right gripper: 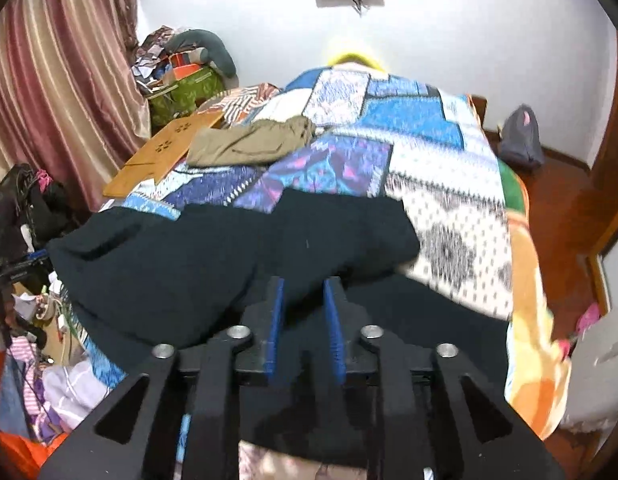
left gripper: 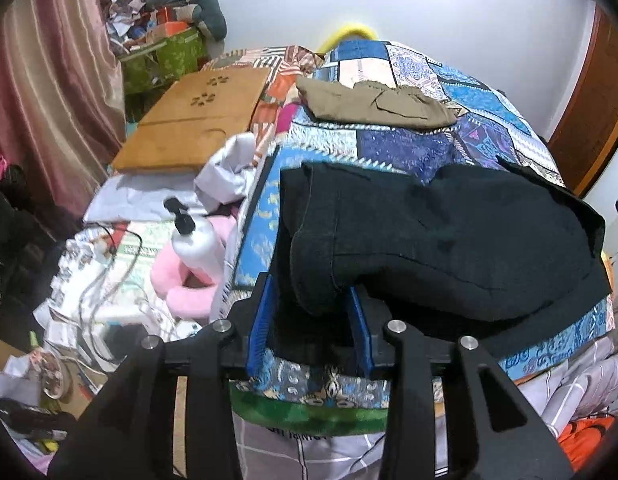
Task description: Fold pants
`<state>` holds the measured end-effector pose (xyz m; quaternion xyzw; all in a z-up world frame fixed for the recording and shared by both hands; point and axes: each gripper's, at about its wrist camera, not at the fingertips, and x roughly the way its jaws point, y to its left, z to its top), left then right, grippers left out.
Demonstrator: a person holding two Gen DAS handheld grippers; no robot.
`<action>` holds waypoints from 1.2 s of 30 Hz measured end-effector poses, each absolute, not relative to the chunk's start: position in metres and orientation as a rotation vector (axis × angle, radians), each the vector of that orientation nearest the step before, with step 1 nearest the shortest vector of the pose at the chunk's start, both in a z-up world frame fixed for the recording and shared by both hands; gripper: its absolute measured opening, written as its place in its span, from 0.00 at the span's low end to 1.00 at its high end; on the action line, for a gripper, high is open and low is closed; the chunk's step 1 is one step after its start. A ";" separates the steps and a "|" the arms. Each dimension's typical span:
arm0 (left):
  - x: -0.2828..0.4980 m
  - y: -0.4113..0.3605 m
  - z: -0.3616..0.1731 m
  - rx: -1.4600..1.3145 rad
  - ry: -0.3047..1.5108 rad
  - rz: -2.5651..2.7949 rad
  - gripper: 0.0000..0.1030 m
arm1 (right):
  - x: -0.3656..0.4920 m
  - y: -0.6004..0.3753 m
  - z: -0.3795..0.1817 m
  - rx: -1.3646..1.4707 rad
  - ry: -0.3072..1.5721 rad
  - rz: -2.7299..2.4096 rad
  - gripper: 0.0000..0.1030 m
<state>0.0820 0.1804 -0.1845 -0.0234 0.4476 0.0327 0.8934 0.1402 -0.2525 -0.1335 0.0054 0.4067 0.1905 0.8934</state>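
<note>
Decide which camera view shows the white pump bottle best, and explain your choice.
The left wrist view. There the white pump bottle lies in plain sight beside the pink cushion, left of the patchwork quilt, with its black pump head visible. The right wrist view does not show the bottle; its left side shows only blurred clutter.

Both views are evenly and fairly brightly lit by soft indoor light, with no hard shadows and no single source in sight. The white wall point(left gripper: 269, 8) reads pale and slightly bluish. The black pants point(left gripper: 449, 240) swallow detail, showing only faint seams. Fisheye distortion bows the curtain point(right gripper: 61, 80) and room edges, and dark vignetting rounds the corners. The left wrist view is sharp; the right wrist view is smeared by motion blur, worst across the patchwork quilt point(right gripper: 449, 200).
</note>
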 end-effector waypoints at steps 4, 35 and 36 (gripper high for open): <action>0.092 0.178 -0.164 -0.005 0.916 0.078 0.38 | 0.161 -0.238 -0.126 -0.039 0.820 0.416 0.33; 0.255 0.162 -0.199 -0.049 0.967 0.066 0.57 | 0.340 -0.145 -0.218 -0.194 1.211 0.516 0.41; 0.258 0.162 -0.205 -0.048 0.978 0.066 0.57 | 0.344 -0.142 -0.225 -0.209 1.232 0.517 0.41</action>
